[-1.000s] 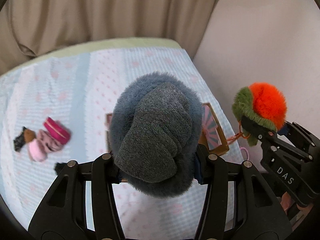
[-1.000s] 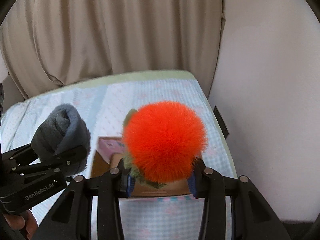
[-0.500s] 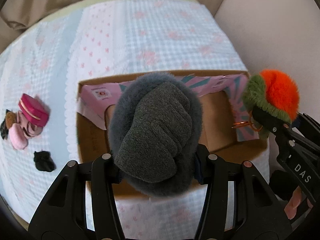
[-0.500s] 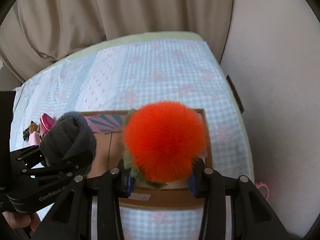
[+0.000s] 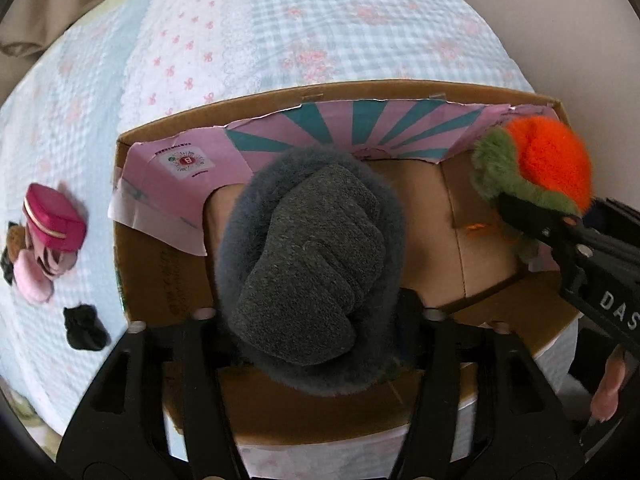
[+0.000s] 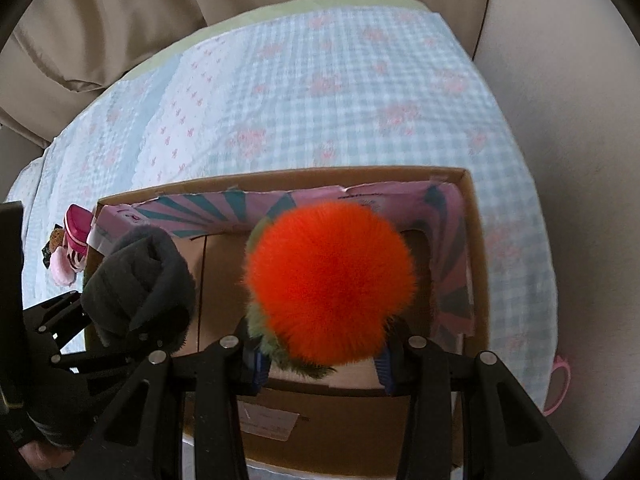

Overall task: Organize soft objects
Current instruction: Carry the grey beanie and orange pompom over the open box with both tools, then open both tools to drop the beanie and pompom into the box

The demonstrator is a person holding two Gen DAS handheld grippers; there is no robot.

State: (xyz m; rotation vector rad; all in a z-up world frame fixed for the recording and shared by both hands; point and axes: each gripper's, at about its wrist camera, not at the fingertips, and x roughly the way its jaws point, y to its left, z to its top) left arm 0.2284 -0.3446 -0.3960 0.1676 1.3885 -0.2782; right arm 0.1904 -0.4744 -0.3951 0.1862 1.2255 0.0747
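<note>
Beige curtains (image 6: 120,20) hung behind a pastel quilted bed (image 5: 320,20) carrying an open cardboard box (image 5: 168,280). Above it, the left gripper (image 5: 308,316) had just been opening around a grey fuzzy bundle (image 5: 308,264); the right gripper (image 6: 320,364) clamped an orange pompom (image 6: 328,280). Either might snag on the pads or bounce past the box's near edge.

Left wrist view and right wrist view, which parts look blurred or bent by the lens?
Left wrist view: the fisheye bows the brown cardboard box rim into an arc; the small magenta pouch at the left edge is smeared. Right wrist view: the fluffy orange pompom up close looks soft, and the beige curtain curves.
</note>
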